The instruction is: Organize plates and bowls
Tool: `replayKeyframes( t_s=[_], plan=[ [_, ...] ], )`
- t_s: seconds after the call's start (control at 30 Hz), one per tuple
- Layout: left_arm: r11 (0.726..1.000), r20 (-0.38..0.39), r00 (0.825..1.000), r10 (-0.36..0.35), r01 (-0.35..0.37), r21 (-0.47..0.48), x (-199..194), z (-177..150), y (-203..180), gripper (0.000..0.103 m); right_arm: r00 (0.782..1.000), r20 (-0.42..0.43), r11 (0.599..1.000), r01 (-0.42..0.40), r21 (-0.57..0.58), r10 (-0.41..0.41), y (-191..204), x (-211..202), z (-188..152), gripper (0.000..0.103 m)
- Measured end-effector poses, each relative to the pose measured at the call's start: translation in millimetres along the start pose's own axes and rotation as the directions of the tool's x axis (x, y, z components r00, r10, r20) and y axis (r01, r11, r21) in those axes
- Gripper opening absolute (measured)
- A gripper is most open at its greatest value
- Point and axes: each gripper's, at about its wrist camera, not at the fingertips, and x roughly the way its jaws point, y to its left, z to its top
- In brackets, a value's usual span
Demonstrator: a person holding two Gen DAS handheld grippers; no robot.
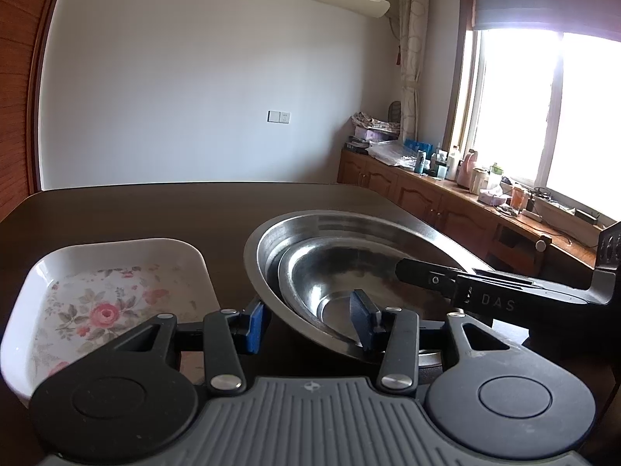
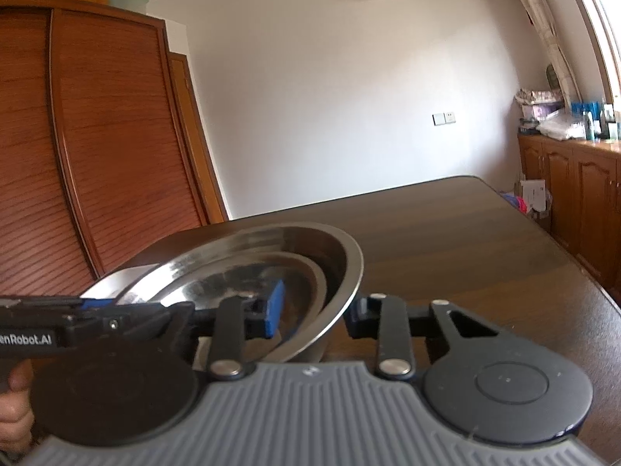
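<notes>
Two round stainless-steel bowls sit nested on the dark wooden table (image 1: pixel 155 209), the smaller steel bowl (image 1: pixel 337 283) lying inside the larger steel bowl (image 1: pixel 271 240), and the pair is tipped so that the far rim rides higher than the near one. Writing is scarce but legible: the black body of the right gripper, crossing the left wrist view at about 3 o'clock, carries the pale letters "DAS", and in the right wrist view the left gripper's body at 9 o'clock reads "enRobot.AI", its start cut off by the frame edge. The left gripper (image 1: pixel 310 320) stands with its blue-padded fingers (image 1: pixel 256 324) apart, one on each side of the nested rims at the bowls' 6 o'clock, not pressed against the metal. The right gripper (image 2: pixel 314 310) likewise straddles the larger bowl's wall, one blue pad (image 2: pixel 273 310) inside and the other finger outside, with a gap showing, so neither tool is clamped. Both bowls are brushed and dull grey, with faint ring marks and blurred reflections in their bottoms. At 9 o'clock from the bowls, just beside them, rests a white rectangular ceramic dish with a pink rose pattern (image 1: pixel 104 303) and rounded corners. Part of a person's hand (image 2: pixel 13 400) shows at the lower left of the right wrist view.
</notes>
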Motion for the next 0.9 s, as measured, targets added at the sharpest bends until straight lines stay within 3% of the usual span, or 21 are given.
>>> replayKeyframes(
  t_s=[0.47, 0.9],
  plan=[
    [1.0, 0.047, 0.999, 0.013, -0.013, 0.01, -20, 6, 1, 0.072, 0.999, 0.038, 1.0, -0.025, -0.017, 0.025, 14, -8, 12, 0.032],
    [0.997, 0.093, 0.992, 0.081, -0.08, -0.008, -60, 10, 31, 0.072, 0.993, 0.037, 0.993, -0.107, -0.045, 0.108, 42, 4, 19, 0.032]
  ],
)
